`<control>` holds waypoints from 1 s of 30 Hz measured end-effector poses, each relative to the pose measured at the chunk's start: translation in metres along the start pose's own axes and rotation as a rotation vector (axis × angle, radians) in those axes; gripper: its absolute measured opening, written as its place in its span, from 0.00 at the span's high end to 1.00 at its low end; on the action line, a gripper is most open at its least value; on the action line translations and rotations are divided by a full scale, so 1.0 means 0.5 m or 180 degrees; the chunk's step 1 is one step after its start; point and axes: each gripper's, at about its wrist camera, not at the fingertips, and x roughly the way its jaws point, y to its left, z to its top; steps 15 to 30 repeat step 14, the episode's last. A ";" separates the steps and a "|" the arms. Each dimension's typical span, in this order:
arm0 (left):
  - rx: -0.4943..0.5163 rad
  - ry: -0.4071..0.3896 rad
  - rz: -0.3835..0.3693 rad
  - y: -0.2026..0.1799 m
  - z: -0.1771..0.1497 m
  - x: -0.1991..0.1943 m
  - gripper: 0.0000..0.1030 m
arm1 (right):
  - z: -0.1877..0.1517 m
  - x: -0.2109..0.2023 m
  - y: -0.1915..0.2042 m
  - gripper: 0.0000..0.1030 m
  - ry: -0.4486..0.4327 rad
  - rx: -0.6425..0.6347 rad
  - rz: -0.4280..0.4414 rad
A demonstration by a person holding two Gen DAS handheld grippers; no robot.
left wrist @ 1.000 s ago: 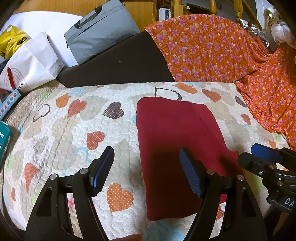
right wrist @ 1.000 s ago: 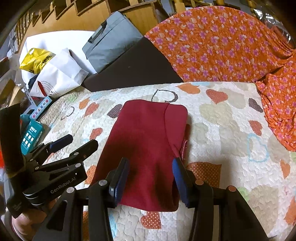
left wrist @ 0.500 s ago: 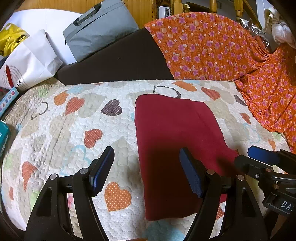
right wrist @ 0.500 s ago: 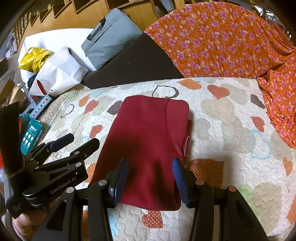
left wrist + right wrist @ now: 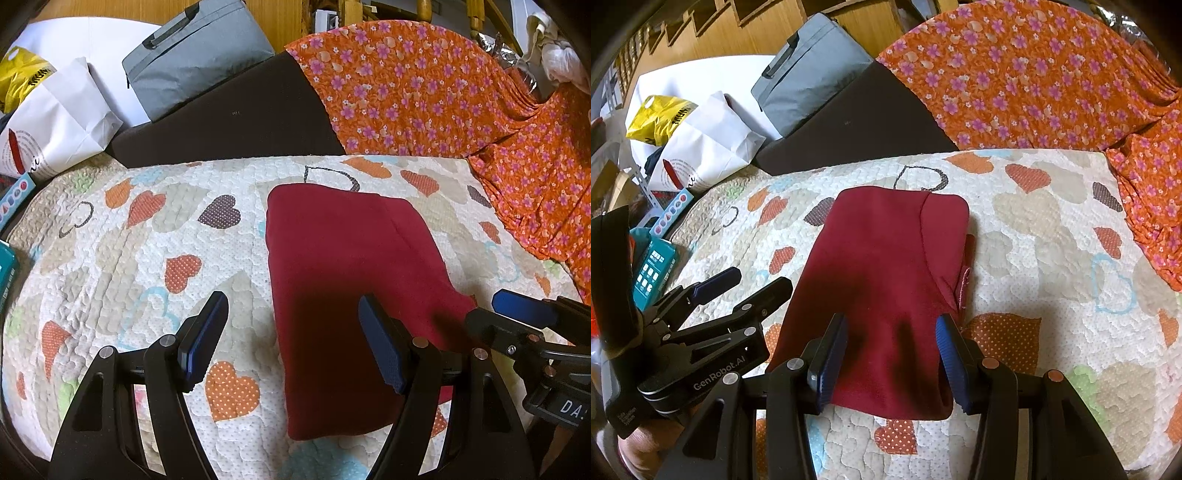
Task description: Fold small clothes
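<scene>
A dark red garment [image 5: 351, 280] lies folded into a long rectangle on the heart-patterned quilt [image 5: 129, 251]; it also shows in the right wrist view [image 5: 886, 280]. My left gripper [image 5: 293, 339] is open and empty, hovering over the garment's near left edge. My right gripper [image 5: 892, 358] is open and empty, hovering over the garment's near end. Each gripper shows in the other's view: the right one [image 5: 517, 317] at the garment's right, the left one [image 5: 738, 288] at its left.
An orange flowered cloth [image 5: 461, 96] drapes at the back right. A dark cushion [image 5: 240, 122], a grey bag [image 5: 192, 55] and a white paper bag [image 5: 55, 122] sit at the back left. Teal boxes [image 5: 652, 269] lie at the quilt's left edge.
Both grippers have drifted slightly, staying open over the garment's near end. The garment has not moved.
</scene>
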 end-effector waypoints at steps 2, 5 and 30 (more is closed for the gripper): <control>0.0002 0.0002 0.0000 0.000 0.000 0.001 0.29 | -0.001 0.003 0.001 0.53 0.0009 -0.0002 0.0000; -0.0003 -0.0011 -0.0013 -0.001 0.000 0.001 0.29 | -0.003 0.006 0.003 0.53 0.0026 -0.0001 0.0005; -0.0003 -0.0003 -0.0024 0.004 -0.002 0.008 0.29 | -0.003 0.015 -0.002 0.53 0.0058 0.0010 0.0010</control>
